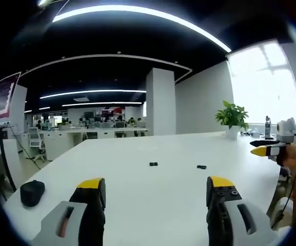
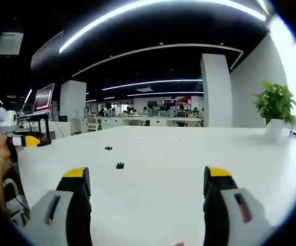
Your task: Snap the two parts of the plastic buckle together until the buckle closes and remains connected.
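- In the left gripper view, the left gripper [image 1: 156, 188], black-jawed with yellow tips, is seen with its jaws spread wide apart, and nothing is held between them.
- In the right gripper view, the right gripper [image 2: 146, 179] is likewise seen wide open and empty above the wide white table [image 2: 189, 154].
- A dark rounded object [image 1: 32, 192] is seen near the table's edge, beside the left gripper's jaw; what it is cannot be told.
- The two small black plastic buckle parts are seen lying apart from each other on the bare tabletop, well beyond both grippers: in the left gripper view one buckle part [image 1: 153, 164] and the other buckle part [image 1: 201, 166] are roughly level.
- In the right gripper view, one part [image 2: 120, 165] is nearer and the other [image 2: 108, 148] farther.
- A potted green plant [image 1: 232, 118] in a white pot is seen standing at the table's far side by a bright window [image 1: 263, 82].
- Beyond the table, an open office with desks and seated people is seen under long ceiling light strips [image 2: 153, 82].
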